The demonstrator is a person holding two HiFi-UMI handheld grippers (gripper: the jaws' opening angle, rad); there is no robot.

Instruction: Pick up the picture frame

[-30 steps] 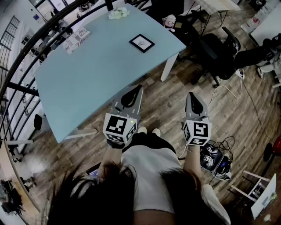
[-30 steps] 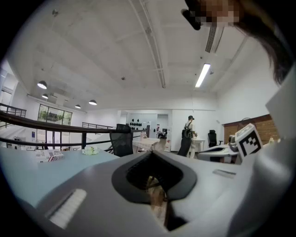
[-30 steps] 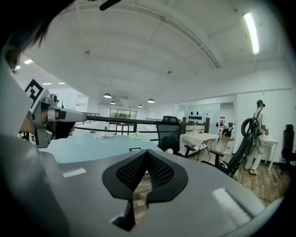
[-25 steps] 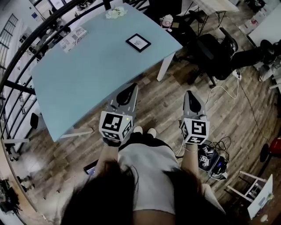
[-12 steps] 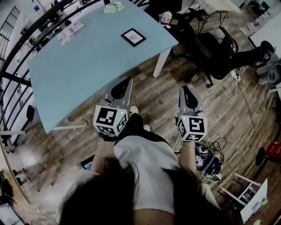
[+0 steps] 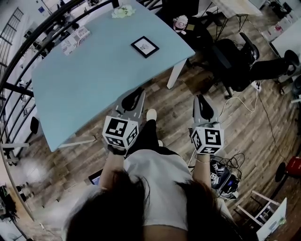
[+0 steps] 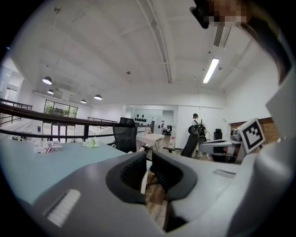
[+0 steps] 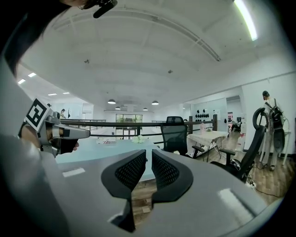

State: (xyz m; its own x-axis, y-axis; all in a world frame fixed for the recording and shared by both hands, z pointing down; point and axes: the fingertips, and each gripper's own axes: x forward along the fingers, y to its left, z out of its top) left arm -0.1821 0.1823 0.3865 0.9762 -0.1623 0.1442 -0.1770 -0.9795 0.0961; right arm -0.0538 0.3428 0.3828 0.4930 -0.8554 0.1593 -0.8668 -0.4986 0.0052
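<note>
The left gripper, jaws slightly apart and empty, is held at the near edge of the pale blue table. The picture frame lies flat near the table's far right corner. The right gripper is held over the wooden floor, its jaws just opening a crack with nothing between them.

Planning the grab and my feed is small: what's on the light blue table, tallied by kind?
Black square picture frame: 1
White flower bunch: 1
Cluster of printed packs: 1
Total: 3
</note>
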